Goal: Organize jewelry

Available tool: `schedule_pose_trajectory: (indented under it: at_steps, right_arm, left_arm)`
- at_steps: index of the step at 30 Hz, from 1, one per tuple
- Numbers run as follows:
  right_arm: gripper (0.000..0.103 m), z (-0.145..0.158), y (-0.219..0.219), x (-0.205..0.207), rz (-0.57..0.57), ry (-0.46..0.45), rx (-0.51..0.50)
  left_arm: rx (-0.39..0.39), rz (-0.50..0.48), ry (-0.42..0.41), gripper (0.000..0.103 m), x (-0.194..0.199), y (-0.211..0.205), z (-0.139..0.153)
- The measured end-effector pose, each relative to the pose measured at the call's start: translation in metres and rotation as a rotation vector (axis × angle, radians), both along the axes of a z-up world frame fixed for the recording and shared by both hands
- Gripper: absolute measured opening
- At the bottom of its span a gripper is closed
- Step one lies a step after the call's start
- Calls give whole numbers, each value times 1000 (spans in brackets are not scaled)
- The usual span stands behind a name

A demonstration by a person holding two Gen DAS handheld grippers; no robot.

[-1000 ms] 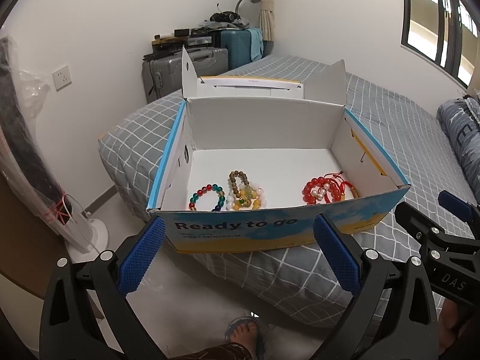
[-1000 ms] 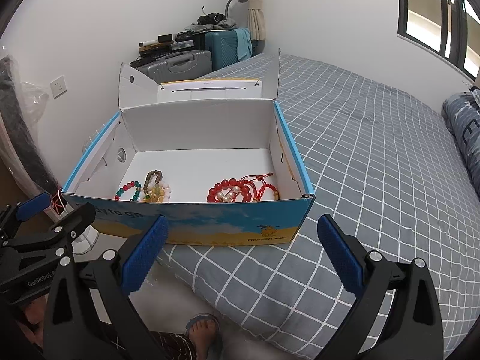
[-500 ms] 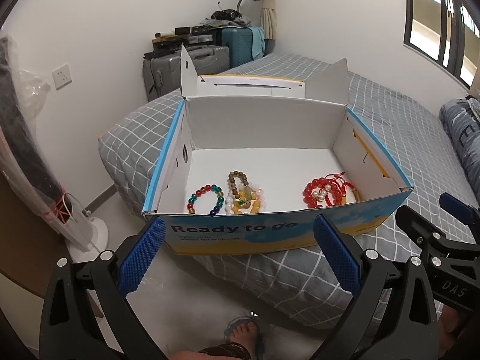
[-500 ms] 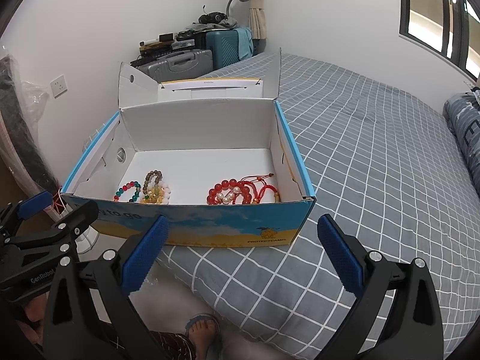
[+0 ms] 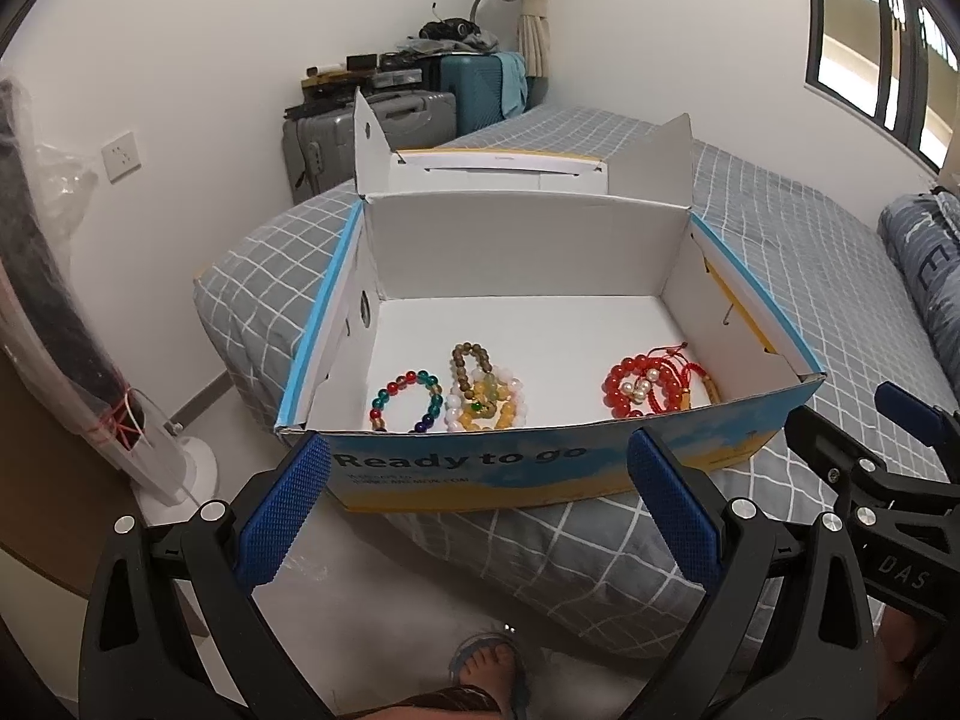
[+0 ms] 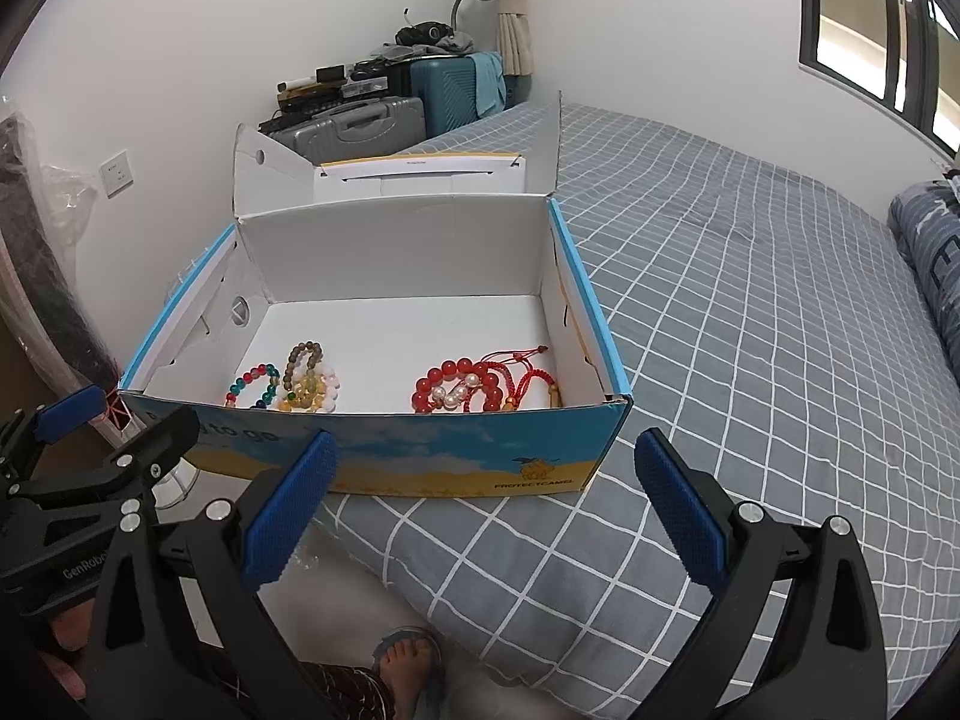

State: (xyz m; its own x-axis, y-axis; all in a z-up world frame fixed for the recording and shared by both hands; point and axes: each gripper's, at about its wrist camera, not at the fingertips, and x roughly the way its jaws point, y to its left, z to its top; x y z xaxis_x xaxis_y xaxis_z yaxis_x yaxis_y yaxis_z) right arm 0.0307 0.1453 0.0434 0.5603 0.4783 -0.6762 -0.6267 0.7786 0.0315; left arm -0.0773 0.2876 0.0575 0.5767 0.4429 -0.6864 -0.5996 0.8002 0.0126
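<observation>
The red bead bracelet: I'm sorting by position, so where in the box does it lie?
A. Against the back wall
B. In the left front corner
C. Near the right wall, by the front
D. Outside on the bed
C: the red bead bracelet lies by the box front, nearest its right wall.

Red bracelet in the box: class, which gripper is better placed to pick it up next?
Probably the right gripper: the red bracelet lies nearly straight ahead between its open fingers, but right of centre for the left gripper.
</observation>
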Motion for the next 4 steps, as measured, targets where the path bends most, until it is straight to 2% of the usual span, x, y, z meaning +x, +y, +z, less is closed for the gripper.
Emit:
schedule_pose_trajectory:
  at_steps: [4]
  right_arm:
    - [95, 0, 0, 0, 4, 5, 7]
  left_arm:
    - [-6, 0, -11, 97, -1, 0, 1]
